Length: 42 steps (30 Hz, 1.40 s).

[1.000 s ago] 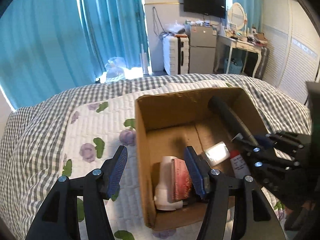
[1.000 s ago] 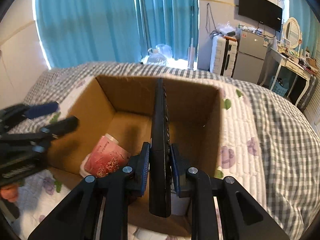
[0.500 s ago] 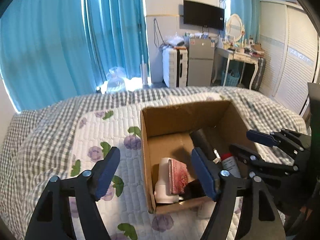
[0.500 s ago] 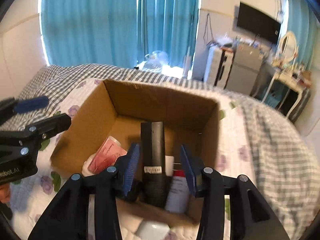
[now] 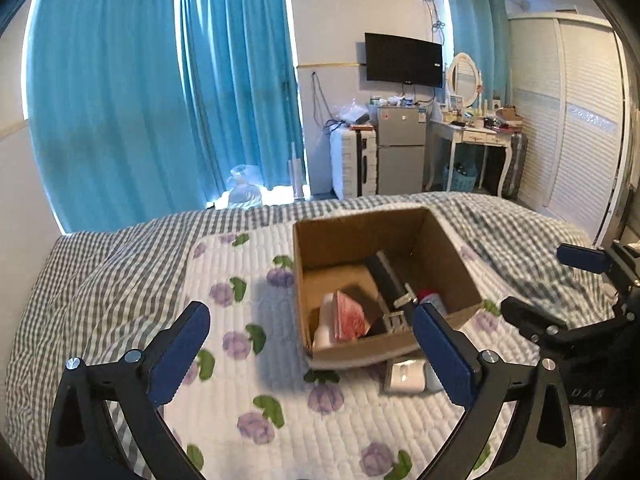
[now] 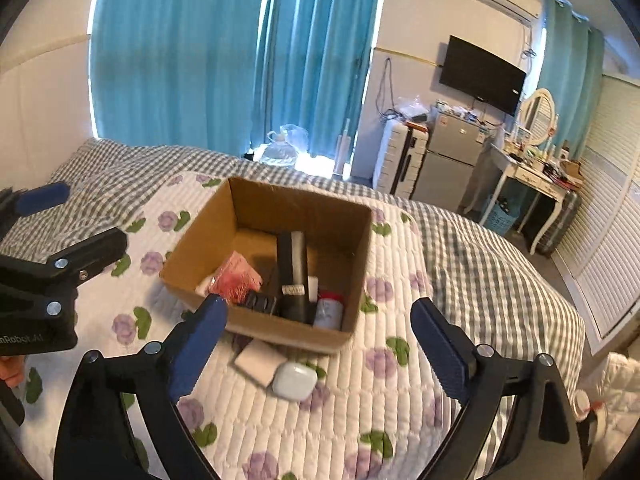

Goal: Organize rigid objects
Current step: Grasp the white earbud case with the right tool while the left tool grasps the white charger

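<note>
While both spread wide, right gripper point(image 6: 316, 332) above remote point(image 6: 294, 276) (boxed), left gripper point(image 5: 316, 348) beside.

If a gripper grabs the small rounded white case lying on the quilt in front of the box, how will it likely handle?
The case looks smooth and rounded, so it may slip or squirt from the pads. It seems small and hard-shelled, probably light and stiff. It lies on soft quilt touching a flat white box, so pushing may nudge that too.

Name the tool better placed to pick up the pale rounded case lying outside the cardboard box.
Right tool: open and empty, with the pale rounded case between its fingers, just ahead. In the left view it is mostly hidden.
</note>
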Tool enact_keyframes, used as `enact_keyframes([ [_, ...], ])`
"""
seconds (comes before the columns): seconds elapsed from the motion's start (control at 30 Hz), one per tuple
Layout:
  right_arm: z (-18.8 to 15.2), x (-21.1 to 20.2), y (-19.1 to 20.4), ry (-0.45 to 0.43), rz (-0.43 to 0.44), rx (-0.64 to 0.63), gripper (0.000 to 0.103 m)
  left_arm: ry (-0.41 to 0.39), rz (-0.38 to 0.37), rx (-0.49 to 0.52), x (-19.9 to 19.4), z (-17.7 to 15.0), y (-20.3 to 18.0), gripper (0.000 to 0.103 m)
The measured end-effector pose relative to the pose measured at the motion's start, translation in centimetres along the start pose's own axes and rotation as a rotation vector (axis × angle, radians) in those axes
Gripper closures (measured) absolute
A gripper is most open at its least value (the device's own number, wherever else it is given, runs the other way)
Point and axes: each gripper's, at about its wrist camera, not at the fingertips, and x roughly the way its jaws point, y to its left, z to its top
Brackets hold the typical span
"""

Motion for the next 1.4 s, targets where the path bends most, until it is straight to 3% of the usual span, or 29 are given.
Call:
enact_keyframes([
  [0.37, -6.1, 4.8, -0.5, 0.083, 0.007, 0.089, 0.009, 0.069, 0.03, -0.066, 3.7, -5.5, -0.6, 0.0],
  [0.63, -10.2, 10.0, 0.1, 0.2, -0.014, 0.103, 0.009, 0.192, 0.039, -0.042, 8.2, -10.6, -1.3, 0.0],
  [0.83, -11.4, 12.3, 1.3, 0.278, 0.001, 0.073, 0.01, 0.263, 0.043, -0.028, 9.8, -12.4, -1.3, 0.0],
  [0.97, -11.7, 13.8, 1.5, 0.307, -0.013, 0.073, 0.022, 0.264, 0.038, -0.031, 9.6, -12.7, -1.5, 0.0],
  [1.1, -11.5, 15.3, 1.7, 0.312, -0.02, 0.057, 0.024, 0.275, 0.038, -0.022, 9.8, -12.9, -1.8, 0.0],
  [1.33, -11.2, 16.7, -0.3, 0.299, 0.073, 0.161, 0.031, 0.295, 0.047, 0.013, 10.3, -12.8, -2.6, 0.0],
  [1.4, -11.3, 16.9, -0.7, 0.309, 0.1, 0.184, 0.045, 0.293, 0.047, 0.024, 10.2, -12.7, -2.8, 0.0],
])
